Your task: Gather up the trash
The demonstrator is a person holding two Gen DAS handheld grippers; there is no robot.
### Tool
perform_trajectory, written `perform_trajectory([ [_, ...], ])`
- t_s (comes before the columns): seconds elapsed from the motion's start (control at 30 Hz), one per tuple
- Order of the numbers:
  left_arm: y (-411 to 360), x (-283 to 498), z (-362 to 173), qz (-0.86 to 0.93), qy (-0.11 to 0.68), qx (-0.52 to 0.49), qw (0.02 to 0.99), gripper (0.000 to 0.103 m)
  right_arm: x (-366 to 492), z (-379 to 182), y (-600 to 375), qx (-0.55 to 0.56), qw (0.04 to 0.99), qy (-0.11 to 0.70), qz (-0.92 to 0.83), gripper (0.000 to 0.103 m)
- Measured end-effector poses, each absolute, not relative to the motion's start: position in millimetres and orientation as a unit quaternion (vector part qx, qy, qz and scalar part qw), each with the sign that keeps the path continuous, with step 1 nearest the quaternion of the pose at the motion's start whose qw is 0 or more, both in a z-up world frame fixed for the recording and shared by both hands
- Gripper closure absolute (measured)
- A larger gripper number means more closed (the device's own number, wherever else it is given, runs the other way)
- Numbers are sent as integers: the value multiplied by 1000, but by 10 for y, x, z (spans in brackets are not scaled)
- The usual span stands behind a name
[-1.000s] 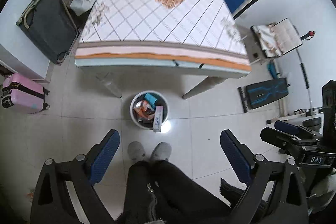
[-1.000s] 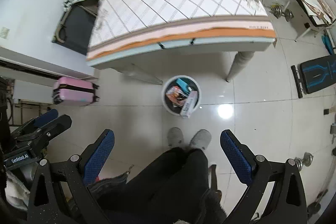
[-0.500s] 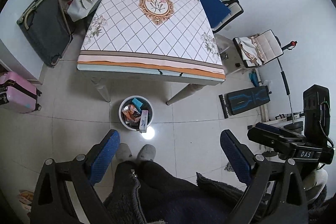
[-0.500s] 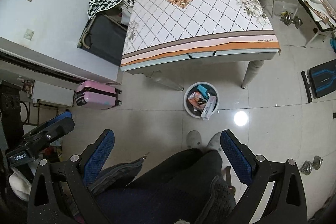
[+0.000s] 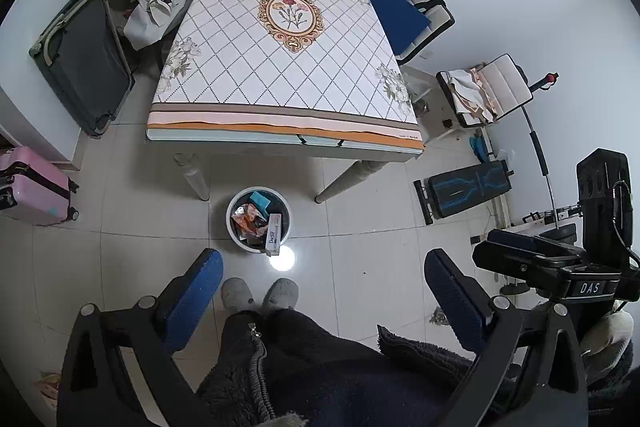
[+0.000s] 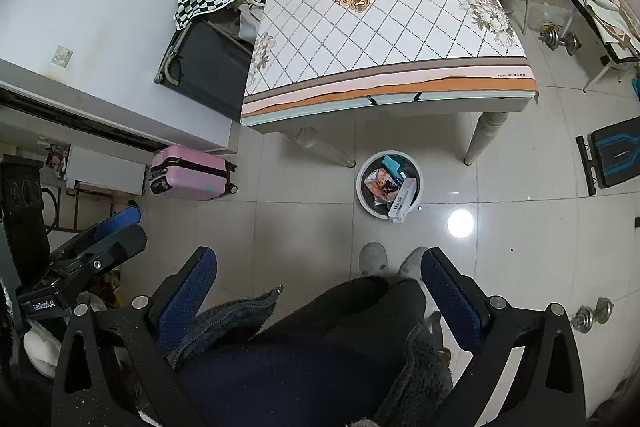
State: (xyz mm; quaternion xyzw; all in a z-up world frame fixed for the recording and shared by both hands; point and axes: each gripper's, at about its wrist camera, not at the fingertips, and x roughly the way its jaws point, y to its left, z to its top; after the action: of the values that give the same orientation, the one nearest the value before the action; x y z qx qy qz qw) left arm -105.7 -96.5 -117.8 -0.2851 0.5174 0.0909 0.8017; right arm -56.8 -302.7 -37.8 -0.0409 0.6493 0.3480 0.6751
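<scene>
Both grippers, left gripper (image 5: 322, 291) and right gripper (image 6: 318, 285), hang with jaws wide and empty, well back from the white waste bin (image 5: 259, 219) before the desk (image 5: 280, 75). Its cartons and wrappers look light, crushable; the toothpaste box (image 5: 273, 233) leaning on the rim offers stiff, flat sides to pinch.

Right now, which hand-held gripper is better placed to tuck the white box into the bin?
Right, marginally. Left hand-held gripper and right hand-held gripper are both open, empty; the white box overhangs the bin on its right side.
</scene>
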Motion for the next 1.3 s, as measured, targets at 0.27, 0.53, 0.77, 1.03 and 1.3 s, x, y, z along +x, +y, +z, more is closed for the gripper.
perform_trajectory([
  [0.27, -987, -1039, -1172, 86, 519, -279, 803, 0, -555, -342, -2996, -46, 678, 648, 345, 0],
  [0.53, -1008, -1007, -1171, 79, 524, -273, 803, 0, -542, -339, -2965, -47, 677, 650, 343, 0],
  [0.77, -1018, -972, -1182, 74, 527, -275, 801, 0, -544, -361, -2985, -46, 678, 653, 336, 0],
  [1.03, -1046, -960, -1177, 74, 529, -272, 801, 0, -553, -365, -2979, -57, 681, 653, 327, 0],
  [1.3, -1045, -936, -1175, 71, 530, -270, 800, 0, -549, -347, -2988, -61, 684, 651, 323, 0],
])
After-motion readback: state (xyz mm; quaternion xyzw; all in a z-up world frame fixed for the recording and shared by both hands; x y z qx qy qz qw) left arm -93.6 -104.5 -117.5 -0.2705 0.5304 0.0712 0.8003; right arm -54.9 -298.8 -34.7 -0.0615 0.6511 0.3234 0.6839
